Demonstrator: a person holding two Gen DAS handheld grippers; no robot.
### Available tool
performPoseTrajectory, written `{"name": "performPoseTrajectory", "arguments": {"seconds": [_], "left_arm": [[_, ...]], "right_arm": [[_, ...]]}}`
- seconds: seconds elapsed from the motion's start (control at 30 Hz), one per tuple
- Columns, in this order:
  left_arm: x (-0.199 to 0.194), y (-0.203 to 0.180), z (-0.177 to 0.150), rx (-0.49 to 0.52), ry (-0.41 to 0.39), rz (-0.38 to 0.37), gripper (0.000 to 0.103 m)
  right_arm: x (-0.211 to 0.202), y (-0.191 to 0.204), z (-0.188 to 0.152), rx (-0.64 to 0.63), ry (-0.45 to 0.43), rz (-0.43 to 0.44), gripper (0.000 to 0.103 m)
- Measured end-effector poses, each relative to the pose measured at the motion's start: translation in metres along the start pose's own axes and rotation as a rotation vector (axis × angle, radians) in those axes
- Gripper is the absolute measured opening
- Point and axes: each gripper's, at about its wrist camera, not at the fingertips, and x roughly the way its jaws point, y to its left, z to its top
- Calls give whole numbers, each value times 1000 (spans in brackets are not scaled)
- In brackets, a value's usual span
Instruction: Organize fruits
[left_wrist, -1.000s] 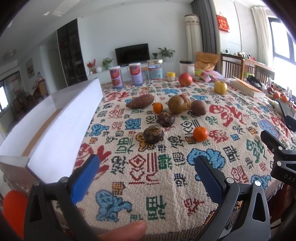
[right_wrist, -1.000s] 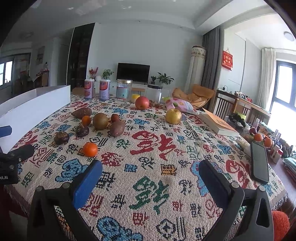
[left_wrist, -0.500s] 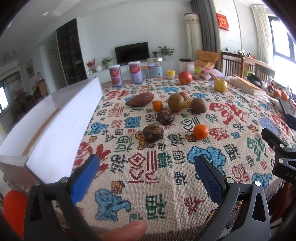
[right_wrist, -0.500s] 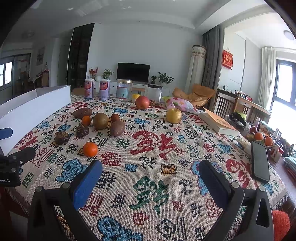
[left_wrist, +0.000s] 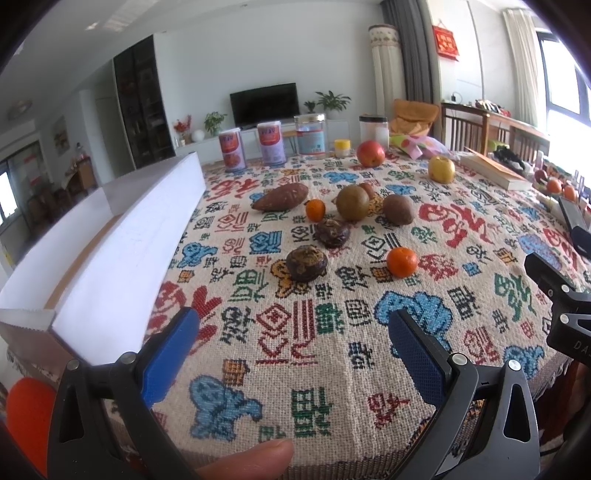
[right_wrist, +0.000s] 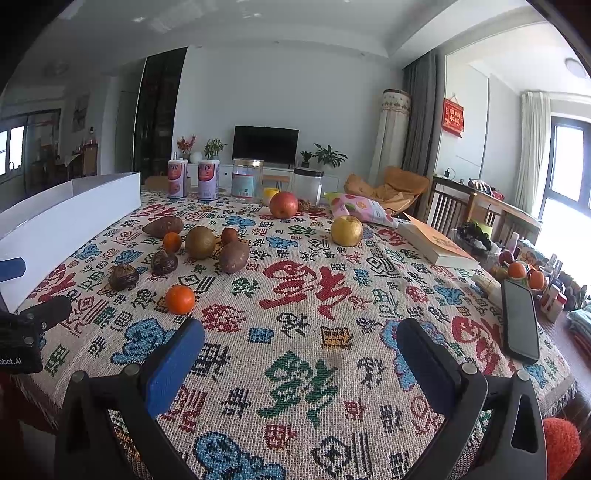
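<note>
Both pairs of fingers stand wide apart and hold nothing: your left gripper and right gripper hover over the near edge of the tablecloth. Every fruit lies loose ahead of the fingertips, the nearest orange and wrinkled dark fruit just beyond your left fingers. As far as the view shows, the white box beside your left finger seems empty, so all sorting remains.
</note>
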Motion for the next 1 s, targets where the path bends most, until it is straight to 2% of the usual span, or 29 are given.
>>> {"name": "performPoseTrajectory", "arguments": {"seconds": [1.0], "left_arm": [[1, 0, -1, 0, 6, 2, 103]], "right_arm": [[1, -2, 0, 8, 2, 1, 103]]}}
